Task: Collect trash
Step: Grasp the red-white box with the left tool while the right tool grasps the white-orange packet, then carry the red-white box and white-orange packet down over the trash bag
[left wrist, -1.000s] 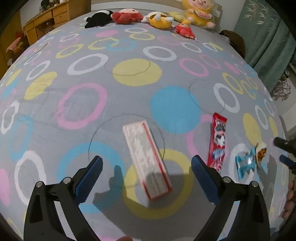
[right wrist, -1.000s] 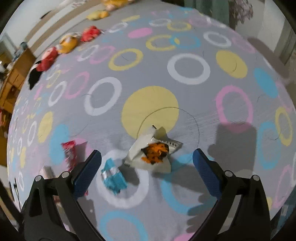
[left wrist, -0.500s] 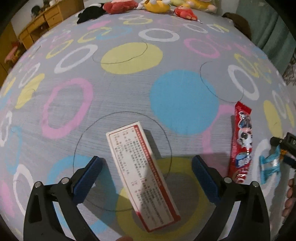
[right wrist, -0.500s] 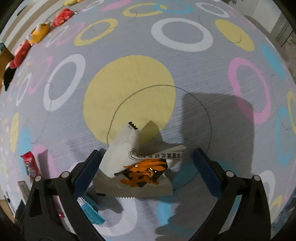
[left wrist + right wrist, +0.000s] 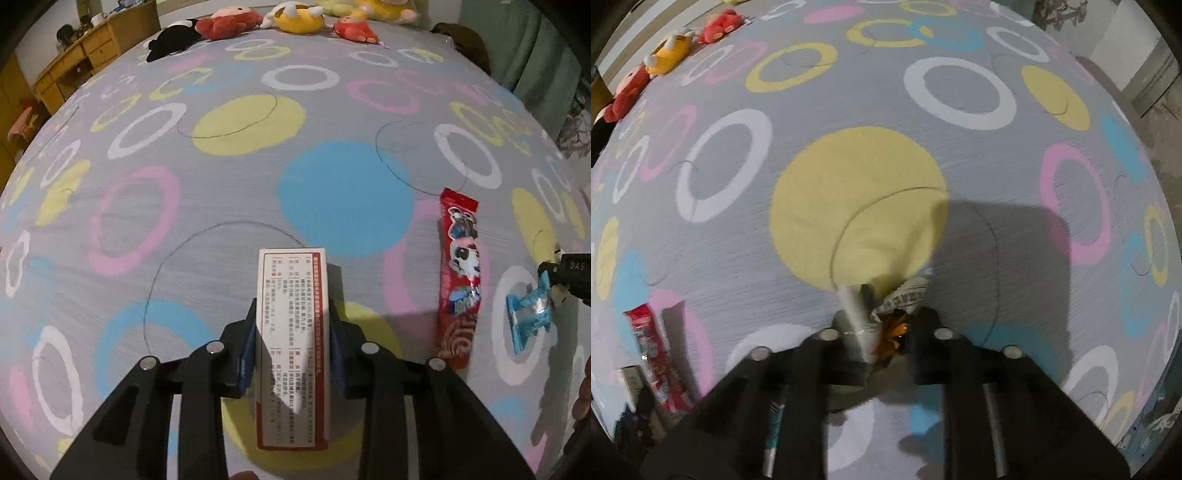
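Bedspread [image 5: 229,206], grey fabric printed with pink, white, yellow and blue rings and discs: surface on which 4 pieces of trash are recorded.

Item 1. White rectangular cardboard box with red border and printed text [image 5: 293,354]: held at 6 o'clock in the left wrist view, pinched on its 2 long sides by the blue-padded fingers of the left gripper [image 5: 291,350], its far end pointing to 12 o'clock.

Item 2. Crumpled white foil wrapper with orange print [image 5: 886,321]: pinched between the fingers of the right gripper [image 5: 882,332] at 6 o'clock in the right wrist view; the picture is blurred there and the depth of the grip cannot be told.

Item 3. Long red snack wrapper with cartoon print [image 5: 460,280]: lying flat at 3 o'clock of the box, apart from it, not gripped.

Item 4. Small blue twisted candy wrapper [image 5: 528,317]: lying just beyond the red wrapper, toward 3 o'clock, not gripped.

Item 5. Row of plush toys [image 5: 295,22]: at 12 o'clock, well apart, not trash.

Handling note, as a judgement: both grips appear made, so lifting is the step in hand. Each piece should be raised straight up with pressure kept steady; the box should be kept level so that its long free end is not levered out, and the thin wrapper should be checked for slipping. No bin is visible.
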Demonstrator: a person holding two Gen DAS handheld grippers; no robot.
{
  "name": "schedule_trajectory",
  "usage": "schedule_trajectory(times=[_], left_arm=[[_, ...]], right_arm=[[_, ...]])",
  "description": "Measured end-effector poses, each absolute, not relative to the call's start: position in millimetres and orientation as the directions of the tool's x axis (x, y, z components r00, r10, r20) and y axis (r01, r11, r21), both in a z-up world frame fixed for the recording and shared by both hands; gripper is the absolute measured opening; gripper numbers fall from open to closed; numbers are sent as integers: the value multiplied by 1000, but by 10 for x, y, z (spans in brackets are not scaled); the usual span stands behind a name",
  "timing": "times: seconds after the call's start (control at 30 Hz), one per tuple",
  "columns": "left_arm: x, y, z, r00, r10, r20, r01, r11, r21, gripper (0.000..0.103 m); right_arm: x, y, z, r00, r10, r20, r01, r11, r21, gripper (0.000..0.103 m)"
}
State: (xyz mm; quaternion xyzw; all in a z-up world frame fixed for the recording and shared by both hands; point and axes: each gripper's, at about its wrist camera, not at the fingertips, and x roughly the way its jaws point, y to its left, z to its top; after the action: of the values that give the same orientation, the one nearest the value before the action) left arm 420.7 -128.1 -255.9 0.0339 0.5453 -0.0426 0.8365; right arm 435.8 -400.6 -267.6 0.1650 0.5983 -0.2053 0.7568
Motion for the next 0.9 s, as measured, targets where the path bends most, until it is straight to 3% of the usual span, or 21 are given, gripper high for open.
schedule_trajectory(times=[0.9], left_arm=[[3582,-871,-2086,455,-186,-871,139,981,-137,32]], right_arm=[[3306,-3633,-1946,317,-137,-938,391,920,-2,9]])
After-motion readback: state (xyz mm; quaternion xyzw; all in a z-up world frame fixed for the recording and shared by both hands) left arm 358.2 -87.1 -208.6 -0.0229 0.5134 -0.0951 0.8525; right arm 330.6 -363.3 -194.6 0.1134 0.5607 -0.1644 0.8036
